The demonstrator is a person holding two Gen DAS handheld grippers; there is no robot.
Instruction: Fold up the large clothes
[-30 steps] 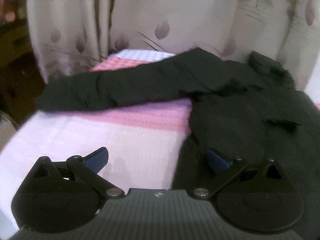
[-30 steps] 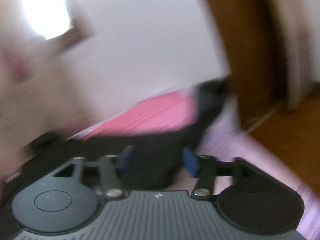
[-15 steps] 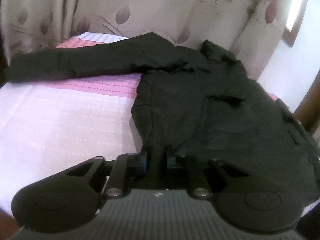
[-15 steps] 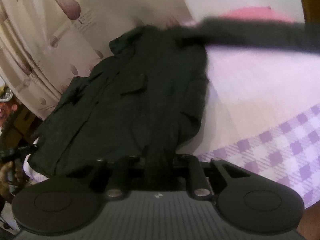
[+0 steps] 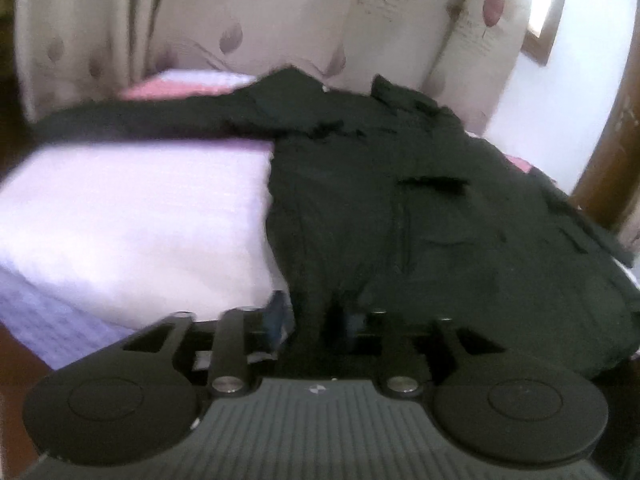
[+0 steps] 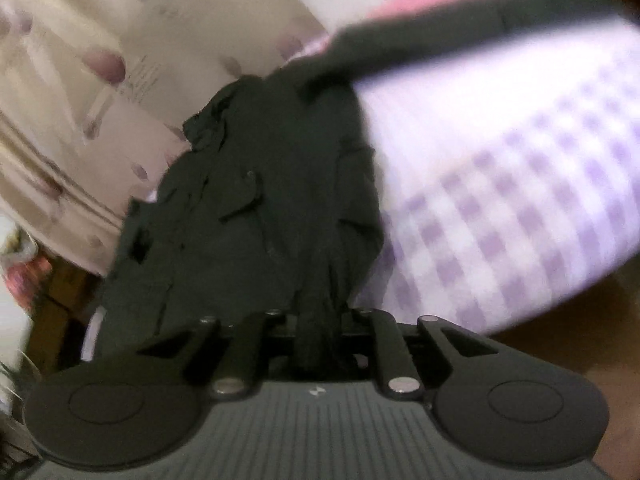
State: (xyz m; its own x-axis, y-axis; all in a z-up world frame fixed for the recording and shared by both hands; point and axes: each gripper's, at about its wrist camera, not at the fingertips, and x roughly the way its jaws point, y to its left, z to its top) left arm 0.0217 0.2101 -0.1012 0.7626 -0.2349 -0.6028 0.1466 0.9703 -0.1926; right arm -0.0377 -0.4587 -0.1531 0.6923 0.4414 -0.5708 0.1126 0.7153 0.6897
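Both grippers open a second ago, clear of cloth; since then closed on black jacket [image 5: 420, 208] hem. Left gripper [image 5: 310, 322] jaws now opening slightly, hem fabric between them; right gripper [image 6: 318, 332] jaws easing open too, bunched fold pinched. Means bottom fold can start. Jacket flat on bed [image 5: 132, 216], long axis 6-to-12 o'clock, collar at 12, sleeve out toward 9

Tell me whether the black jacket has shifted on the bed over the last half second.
Cannot tell: the black jacket sits differently against the curtain, but the camera moved too.
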